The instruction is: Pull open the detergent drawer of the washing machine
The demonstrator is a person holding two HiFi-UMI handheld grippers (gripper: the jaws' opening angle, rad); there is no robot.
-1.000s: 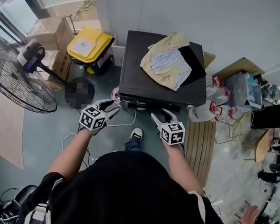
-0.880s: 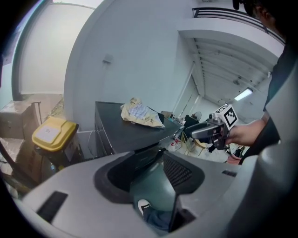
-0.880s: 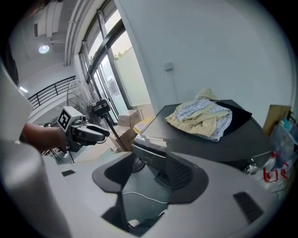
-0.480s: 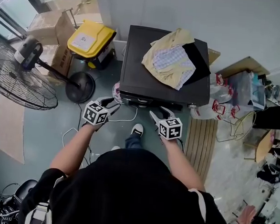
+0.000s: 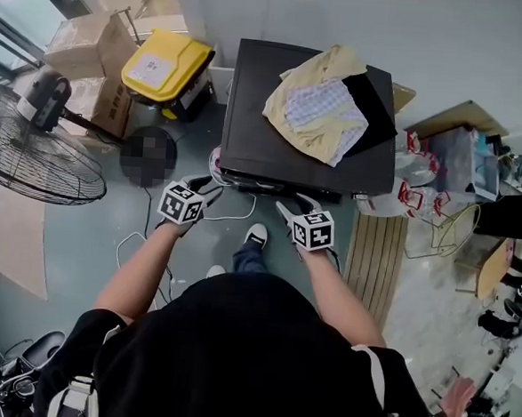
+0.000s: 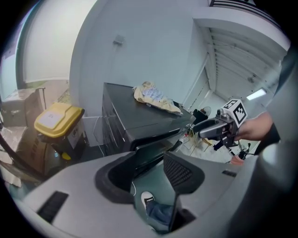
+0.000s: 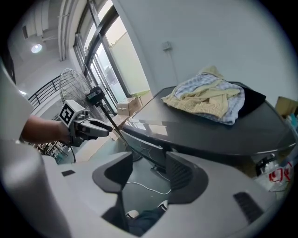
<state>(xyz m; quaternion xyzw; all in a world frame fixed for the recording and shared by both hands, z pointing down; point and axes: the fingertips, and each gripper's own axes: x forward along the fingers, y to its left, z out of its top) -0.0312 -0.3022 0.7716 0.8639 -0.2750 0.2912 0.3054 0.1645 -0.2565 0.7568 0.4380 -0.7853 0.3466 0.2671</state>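
The washing machine (image 5: 276, 124) is a dark box seen from above, with a heap of yellow, checked and black clothes (image 5: 326, 105) on its lid. Its front face is foreshortened, and I cannot pick out the detergent drawer. My left gripper (image 5: 207, 187) hangs open just before the machine's front left corner, touching nothing. My right gripper (image 5: 295, 204) is open too, just short of the front edge at its middle. In the left gripper view the open jaws frame the machine (image 6: 135, 123), and the right gripper (image 6: 207, 128) shows beside it. In the right gripper view the lid (image 7: 209, 135) fills the middle.
A yellow-lidded bin (image 5: 159, 67) and cardboard boxes (image 5: 85, 44) stand left of the machine, with a floor fan (image 5: 42, 157) nearer. A white cable (image 5: 234, 217) lies on the floor by the person's shoe (image 5: 255, 237). Plastic bags (image 5: 405, 191) and a slatted board (image 5: 373, 264) sit at the right.
Both grippers have drifted a little nearer the machine's front and closer together. Both have stayed open throughout.
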